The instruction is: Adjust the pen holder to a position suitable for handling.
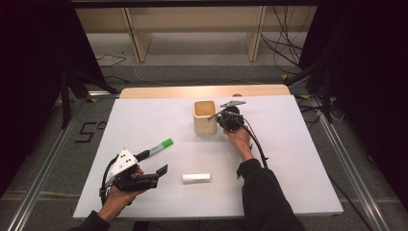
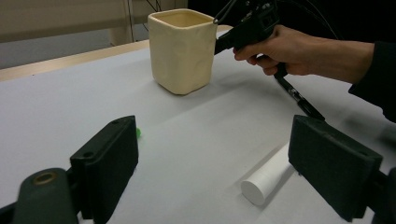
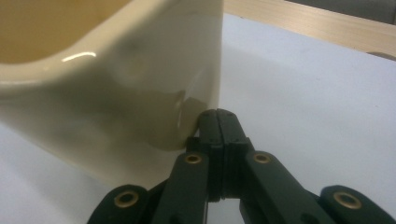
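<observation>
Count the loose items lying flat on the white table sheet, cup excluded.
2. A green-capped marker lies left of centre beside the left gripper; a white cylinder lies near the front edge. None seem hidden.

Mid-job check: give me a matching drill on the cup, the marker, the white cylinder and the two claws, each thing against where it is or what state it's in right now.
Things:
1. cream cup
2. green-capped marker
3. white cylinder
4. right claw
5. left claw

Places or states:
A. lying on its side near the table's front edge, between the two forearms
B. jaws pressed together, tips against the cup's side
C. upright toward the table's far edge
D. jaws wide apart, nothing between them
E. lying flat just beyond the left hand

Pairs: 1-C, 2-E, 3-A, 4-B, 5-D
</observation>
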`<state>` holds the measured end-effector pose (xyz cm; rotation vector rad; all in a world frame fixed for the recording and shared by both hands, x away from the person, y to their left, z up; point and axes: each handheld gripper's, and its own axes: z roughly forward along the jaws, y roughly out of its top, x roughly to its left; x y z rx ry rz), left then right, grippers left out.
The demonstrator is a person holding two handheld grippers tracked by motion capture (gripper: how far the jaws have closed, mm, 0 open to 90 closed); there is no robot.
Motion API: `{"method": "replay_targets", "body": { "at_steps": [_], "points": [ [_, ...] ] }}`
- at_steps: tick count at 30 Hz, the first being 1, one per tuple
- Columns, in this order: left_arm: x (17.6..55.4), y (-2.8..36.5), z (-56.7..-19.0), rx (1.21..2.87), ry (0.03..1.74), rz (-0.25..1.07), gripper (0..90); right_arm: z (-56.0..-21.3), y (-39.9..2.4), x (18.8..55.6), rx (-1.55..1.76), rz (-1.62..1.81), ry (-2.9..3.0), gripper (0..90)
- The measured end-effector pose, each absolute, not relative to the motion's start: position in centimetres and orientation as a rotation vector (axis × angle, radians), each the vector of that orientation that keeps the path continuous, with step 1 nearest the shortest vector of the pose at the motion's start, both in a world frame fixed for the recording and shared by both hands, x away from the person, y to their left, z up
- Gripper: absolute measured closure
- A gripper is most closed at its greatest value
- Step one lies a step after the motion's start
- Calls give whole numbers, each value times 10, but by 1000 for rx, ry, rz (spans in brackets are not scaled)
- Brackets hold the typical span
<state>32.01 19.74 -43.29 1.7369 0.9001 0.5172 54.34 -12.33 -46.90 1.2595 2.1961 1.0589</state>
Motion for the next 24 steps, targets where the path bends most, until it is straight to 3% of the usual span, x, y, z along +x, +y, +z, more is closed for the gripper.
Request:
{"method": "replay_targets", "body": {
  "at_steps": [5,24],
  "points": [
    [320,198,-433,1735,903,515,154,-469,-125,543,1267,1075,2206,900],
    [320,199,-433,1736,909,519,154,-450,-163,513,1230,1133,2250,529]
  ]
}}
